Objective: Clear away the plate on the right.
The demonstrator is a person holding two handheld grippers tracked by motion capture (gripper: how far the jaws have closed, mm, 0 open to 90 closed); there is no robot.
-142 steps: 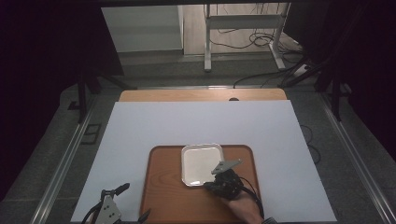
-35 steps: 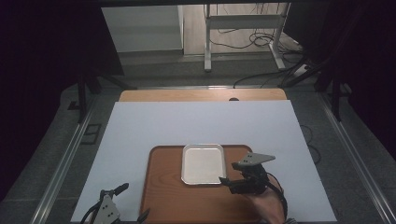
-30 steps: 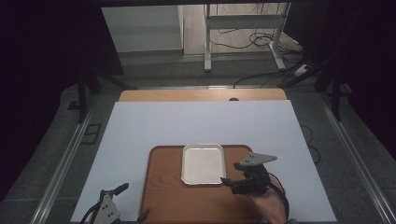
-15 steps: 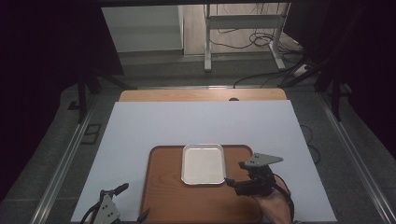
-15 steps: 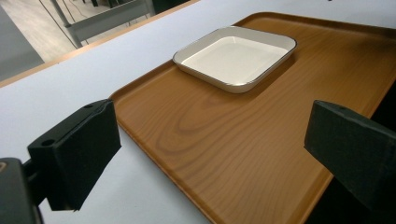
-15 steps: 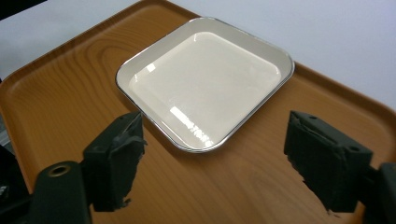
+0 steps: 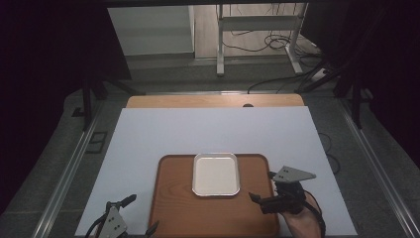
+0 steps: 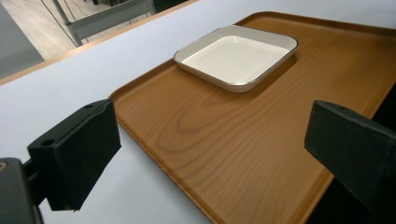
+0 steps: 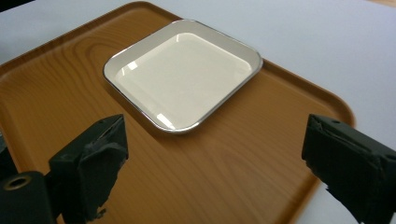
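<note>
I've got the right gripper point(image 7: 267, 196) hovering over the near right part of the wooden tray point(image 7: 173, 208), jaws spread wide with nothing between them, its grey plate sitting just past the tray's right rim and my hand point(image 7: 303, 225) behind it at the near edge; from the right gripper view both black jaws stand well apart over bare tray wood point(image 9: 196, 177), and the square white dish point(image 9: 183, 72) lies just beyond them, not touched. The dish point(image 7: 216, 174) sits flat on the far middle of the tray, its far rim close to the tray's far rim, empty as far as I can see, thin dark line around its lip. Left gripper point(image 7: 126, 215) is low at the near left, off the tray on the white counter point(image 7: 208, 131) cover, jaws also spread and holding nothing; in the left gripper view one jaw is over the white surface and the other near the tray's near edge, with the tray point(image 8: 224, 144) between and the dish point(image 8: 236, 56) well off on the far side. Both grippers apart from the dish
</note>
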